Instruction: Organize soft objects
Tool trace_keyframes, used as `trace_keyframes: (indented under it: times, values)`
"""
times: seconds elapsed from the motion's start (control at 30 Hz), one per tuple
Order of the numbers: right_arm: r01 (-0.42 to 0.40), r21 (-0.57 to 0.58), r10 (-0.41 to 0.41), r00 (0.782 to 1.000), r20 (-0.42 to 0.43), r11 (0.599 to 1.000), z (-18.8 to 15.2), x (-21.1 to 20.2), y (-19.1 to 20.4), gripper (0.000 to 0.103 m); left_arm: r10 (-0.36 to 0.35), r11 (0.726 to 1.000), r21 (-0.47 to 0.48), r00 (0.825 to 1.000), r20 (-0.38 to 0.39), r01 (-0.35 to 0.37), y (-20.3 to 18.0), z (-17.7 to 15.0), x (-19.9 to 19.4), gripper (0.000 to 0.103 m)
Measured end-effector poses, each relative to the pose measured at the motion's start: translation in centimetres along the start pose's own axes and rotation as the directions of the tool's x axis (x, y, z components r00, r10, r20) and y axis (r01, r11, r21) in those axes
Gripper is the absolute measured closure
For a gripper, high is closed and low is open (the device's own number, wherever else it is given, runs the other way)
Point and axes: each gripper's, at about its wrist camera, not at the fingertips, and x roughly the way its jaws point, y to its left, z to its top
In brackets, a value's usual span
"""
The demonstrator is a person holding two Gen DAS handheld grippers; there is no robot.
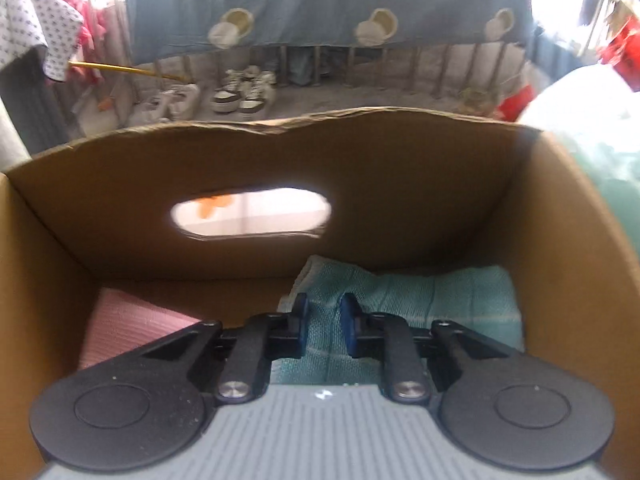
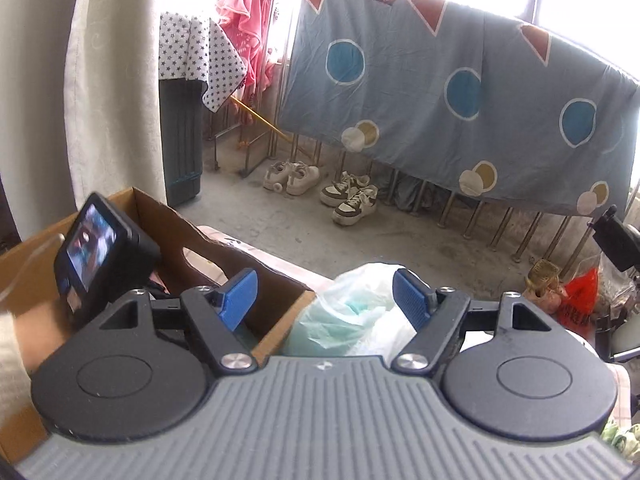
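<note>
My left gripper reaches down into a brown cardboard box. Its blue pads stand close together and pinch a raised fold of the teal towel lying on the box floor at the right. A folded pink towel lies at the left of the floor. In the right wrist view my right gripper is open, its pads wide apart. Beyond and below them sits a white plastic bag with pale teal cloth inside, untouched, right beside the box. The left gripper's camera shows there, over the box.
A blue patterned sheet hangs over a rail across the back, with two pairs of shoes on the concrete floor below. A cream curtain hangs at the left. A red bag and clutter sit at the right. A sleeve shows at the left edge.
</note>
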Motion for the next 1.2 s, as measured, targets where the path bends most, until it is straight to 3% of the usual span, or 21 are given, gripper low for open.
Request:
trace_keyframes:
  times: [0.07, 0.13, 0.17, 0.23, 0.3, 0.37, 0.47, 0.63, 0.7, 0.8, 0.87, 1.03, 1.13, 1.2]
  values:
    - [-0.019, 0.037, 0.019, 1.000, -0.021, 0.999, -0.3, 0.2, -0.5, 0.029, 0.082, 0.996, 0.019, 0.997, -0.007, -0.082, 0.0, 0.1, 0.0, 0.082]
    - [-0.033, 0.061, 0.034, 0.999, -0.029, 0.998, -0.4, 0.7, -0.7, 0.029, 0.241, 0.967, 0.083, 0.970, 0.013, -0.241, -0.4, 0.1, 0.2, 0.082]
    - [-0.033, 0.060, 0.034, 0.999, -0.027, 0.998, -0.5, 0.8, -0.7, 0.029, 0.251, 0.965, 0.077, 0.968, 0.021, -0.252, -0.2, -0.1, 0.1, 0.082]
    - [-0.029, 0.054, 0.031, 0.999, -0.020, 0.998, -0.6, 1.1, -0.4, 0.029, 0.178, 0.984, -0.020, 0.983, 0.040, -0.177, 0.8, -0.3, -0.7, 0.081]
    - [-0.034, 0.054, 0.035, 0.999, -0.020, 0.998, -0.6, 1.3, -0.1, 0.029, 0.114, 0.993, -0.053, 0.990, 0.088, -0.109, 1.1, -0.5, -1.9, 0.079]
    - [-0.041, 0.055, 0.042, 0.999, -0.015, 0.998, -0.5, 1.4, 0.1, 0.029, 0.081, 0.997, -0.006, 0.991, 0.106, -0.080, 0.5, -0.9, -2.7, 0.078]
    - [-0.050, 0.064, 0.051, 0.999, -0.006, 0.997, -0.5, 1.3, 0.0, 0.029, -0.028, 0.998, 0.064, 0.995, 0.096, 0.022, -1.1, -1.2, -2.4, 0.077]
    - [-0.064, 0.081, 0.065, 0.998, -0.005, 0.995, -0.9, 1.1, -0.4, 0.029, 0.006, 0.987, 0.160, 0.999, 0.051, -0.014, -4.3, -0.7, 0.5, 0.096]
    - [-0.059, 0.089, 0.060, 0.998, -0.003, 0.994, -1.0, 1.2, -0.7, 0.029, 0.004, 0.979, 0.201, 0.999, 0.054, -0.014, -5.2, -0.7, 0.6, 0.097]
    - [-0.063, 0.106, 0.066, 0.998, -0.021, 0.992, -0.8, 1.5, -0.9, 0.029, -0.024, 0.982, 0.186, 0.998, 0.064, 0.012, -6.0, -1.3, 0.8, 0.097]
    - [-0.057, 0.104, 0.060, 0.998, -0.022, 0.993, -0.7, 1.6, -0.8, 0.029, -0.115, 0.986, 0.130, 0.992, 0.055, 0.107, -5.0, -1.2, 0.5, 0.097]
    - [-0.061, 0.107, 0.062, 0.998, -0.007, 0.992, -0.4, 1.4, -0.6, 0.029, -0.133, 0.985, 0.121, 0.990, 0.047, 0.126, -4.8, -1.3, 0.4, 0.097]
    - [-0.067, 0.138, 0.069, 0.998, -0.008, 0.988, -0.2, 1.6, -0.5, 0.029, -0.264, 0.964, 0.001, 0.964, 0.021, 0.264, -3.0, -1.0, 0.5, 0.097]
    - [-0.073, 0.142, 0.075, 0.997, -0.009, 0.987, -0.2, 1.6, -0.3, 0.029, -0.277, 0.961, -0.003, 0.960, 0.031, 0.277, -3.2, -1.6, 0.2, 0.097]
